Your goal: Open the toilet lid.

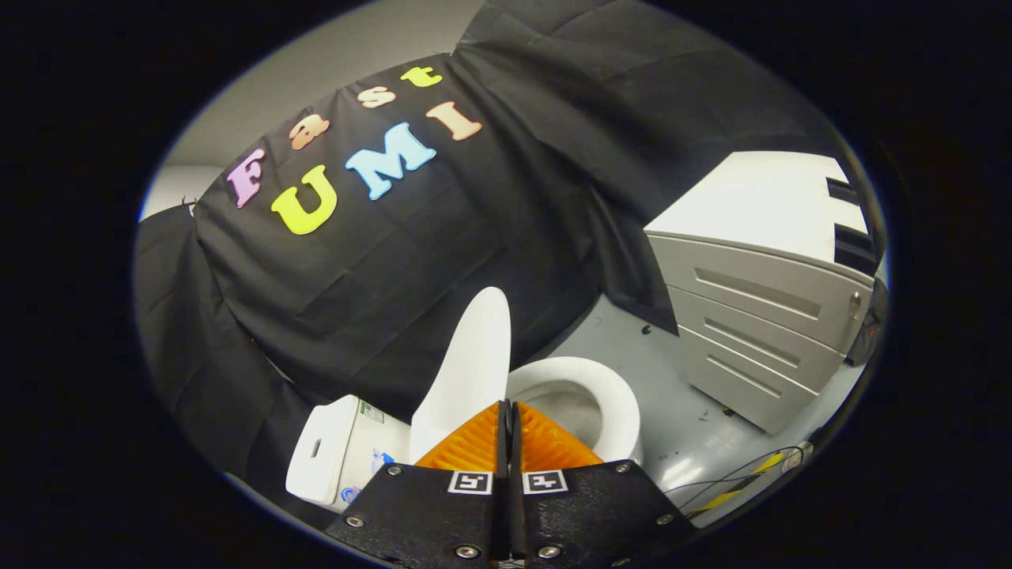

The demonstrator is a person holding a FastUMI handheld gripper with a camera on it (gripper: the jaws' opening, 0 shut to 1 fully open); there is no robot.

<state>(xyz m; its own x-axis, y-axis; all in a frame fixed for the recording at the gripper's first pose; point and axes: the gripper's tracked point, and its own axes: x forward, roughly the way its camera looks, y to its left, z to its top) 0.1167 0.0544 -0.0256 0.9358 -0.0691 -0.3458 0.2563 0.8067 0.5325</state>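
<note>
Lid (472,365) upright beyond closed tool (508,411)

The camera looks steeply down over the toilet (569,395), tilted.

No legible wording made out, two square black-and-white coded markers (470,482) seen on the gripper (507,406), one per finger, fingers closed against each other with nothing held, small stickers (371,412) noted on the toilet tank (328,462), print too small to be read
</note>
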